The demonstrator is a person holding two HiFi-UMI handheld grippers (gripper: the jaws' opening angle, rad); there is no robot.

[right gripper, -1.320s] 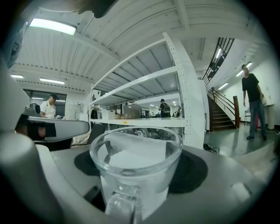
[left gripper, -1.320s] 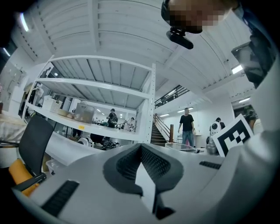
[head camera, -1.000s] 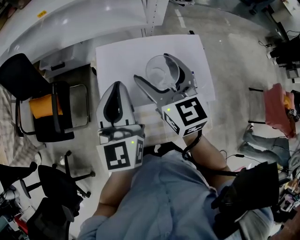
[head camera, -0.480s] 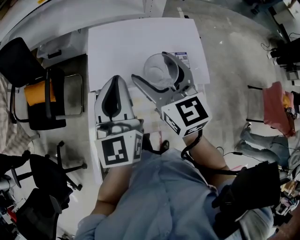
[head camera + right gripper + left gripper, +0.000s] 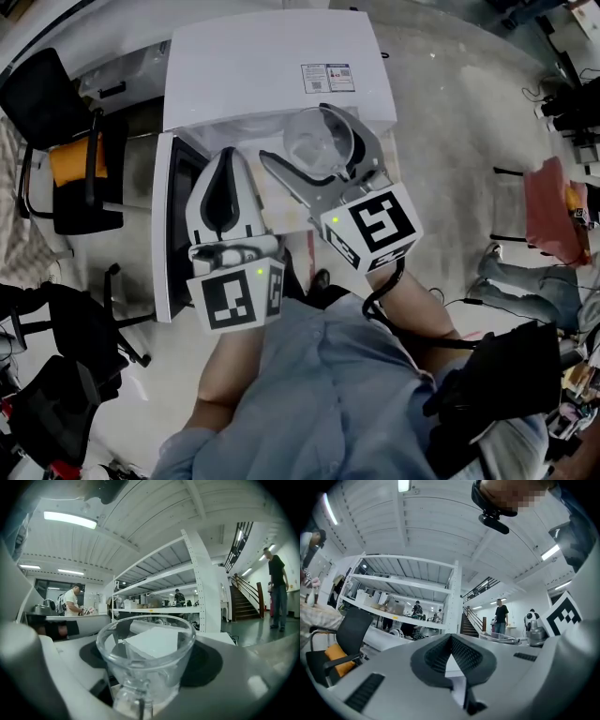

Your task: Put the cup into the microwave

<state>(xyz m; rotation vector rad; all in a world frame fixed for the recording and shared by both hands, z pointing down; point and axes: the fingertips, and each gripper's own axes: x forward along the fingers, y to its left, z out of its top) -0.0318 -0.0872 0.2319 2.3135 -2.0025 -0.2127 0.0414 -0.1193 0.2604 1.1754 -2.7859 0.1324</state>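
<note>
A white microwave (image 5: 272,75) stands below and ahead of me in the head view, its door (image 5: 169,234) swung open to the left. A clear glass cup (image 5: 314,141) with a handle hangs in the air over the microwave's front edge, and my right gripper (image 5: 300,136) is shut on it, one jaw on each side. In the right gripper view the cup (image 5: 146,658) fills the space between the jaws. My left gripper (image 5: 225,164) is beside it on the left, over the door opening; its jaws (image 5: 451,641) meet at the tips with nothing between them.
A black chair with an orange cushion (image 5: 70,169) stands left of the microwave, with more office chairs (image 5: 56,319) at the lower left. A red cloth (image 5: 553,211) lies at the right. White shelving (image 5: 187,602) and a standing person (image 5: 501,616) are far off.
Both grippers have travelled forward with the cup still held. The microwave has come closer beneath them, and its open door now shows at the left.
</note>
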